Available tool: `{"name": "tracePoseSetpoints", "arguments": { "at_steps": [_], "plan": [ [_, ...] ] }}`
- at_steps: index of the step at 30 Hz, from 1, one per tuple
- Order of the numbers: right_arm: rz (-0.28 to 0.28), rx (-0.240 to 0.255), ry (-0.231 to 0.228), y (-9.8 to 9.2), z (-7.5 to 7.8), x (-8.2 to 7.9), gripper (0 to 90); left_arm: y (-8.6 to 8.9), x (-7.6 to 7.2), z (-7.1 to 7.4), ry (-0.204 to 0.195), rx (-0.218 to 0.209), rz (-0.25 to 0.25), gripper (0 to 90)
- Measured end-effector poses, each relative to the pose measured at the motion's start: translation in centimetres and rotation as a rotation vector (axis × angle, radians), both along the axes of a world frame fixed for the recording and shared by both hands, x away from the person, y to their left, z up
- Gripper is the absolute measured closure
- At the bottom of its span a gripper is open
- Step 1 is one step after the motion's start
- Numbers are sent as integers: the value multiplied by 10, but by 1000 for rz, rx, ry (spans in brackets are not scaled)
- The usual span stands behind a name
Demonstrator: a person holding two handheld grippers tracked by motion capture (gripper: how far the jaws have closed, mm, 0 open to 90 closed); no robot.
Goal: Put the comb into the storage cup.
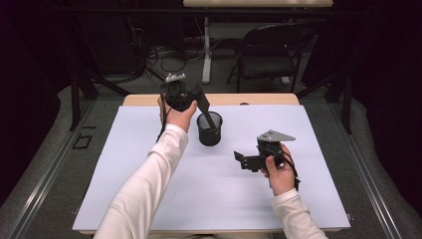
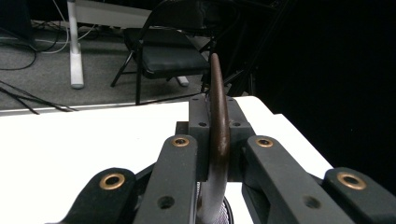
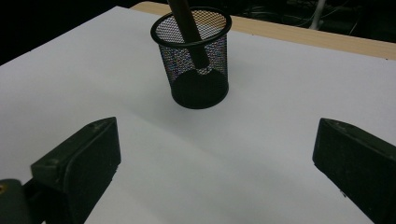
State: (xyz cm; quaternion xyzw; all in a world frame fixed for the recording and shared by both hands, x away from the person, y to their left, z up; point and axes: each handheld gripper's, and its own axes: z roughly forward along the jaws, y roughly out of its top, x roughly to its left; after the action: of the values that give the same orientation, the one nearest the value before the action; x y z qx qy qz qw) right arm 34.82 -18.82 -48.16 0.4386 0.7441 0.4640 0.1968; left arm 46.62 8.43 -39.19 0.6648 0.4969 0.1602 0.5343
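The lower end of the brown stick (image 2: 218,116) is hard to make out: in the left gripper view it passes out of sight between the jaws, and in the right gripper view its top is cut off by the frame edge while its tip sits behind the mesh of the black mesh cup (image 3: 198,65). The stick is slim, dark brown and smooth (slightly glossy), leaning into the cup. The left gripper (image 1: 200,101) is clamped on the stick, held over the cup near the far edge of the tabletop (image 1: 149,199). The right gripper (image 1: 242,158) rests toward the right side of the tabletop, its jaws spread wide with nothing between them.
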Motion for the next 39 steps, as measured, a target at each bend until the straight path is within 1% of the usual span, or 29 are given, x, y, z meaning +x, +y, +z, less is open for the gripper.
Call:
{"name": "tracePoseSetpoints", "arguments": {
  "at_steps": [4, 14, 19, 22, 28, 30, 32, 39],
  "plan": [
    [0, -1, -1, 0, 0, 0, 8, -1, 0, -3, 3, 3, -2, 859],
    [-2, -1, -1, 0, 0, 0, 10, -2, 2, -14, 27, 5, 3, 859],
    [-1, -2, -1, 0, 0, 0, 11, -4, 3, -17, 37, 6, -2, 859],
    [-1, -2, -2, 0, 0, 0, 11, -6, 3, -18, 34, 10, -5, 859],
    [-1, -3, -3, -1, 0, 0, 12, -6, 4, -21, 47, 14, -2, 859],
    [-1, -3, -2, 0, 0, 0, 11, -6, 4, -23, 46, 11, 0, 859],
    [-2, -2, -1, 0, 0, 0, 12, -6, 4, -25, 54, 16, 1, 859],
    [1, -5, 0, 0, 0, 0, 11, -5, 5, -30, 65, 6, 7, 859]
  ]
}}
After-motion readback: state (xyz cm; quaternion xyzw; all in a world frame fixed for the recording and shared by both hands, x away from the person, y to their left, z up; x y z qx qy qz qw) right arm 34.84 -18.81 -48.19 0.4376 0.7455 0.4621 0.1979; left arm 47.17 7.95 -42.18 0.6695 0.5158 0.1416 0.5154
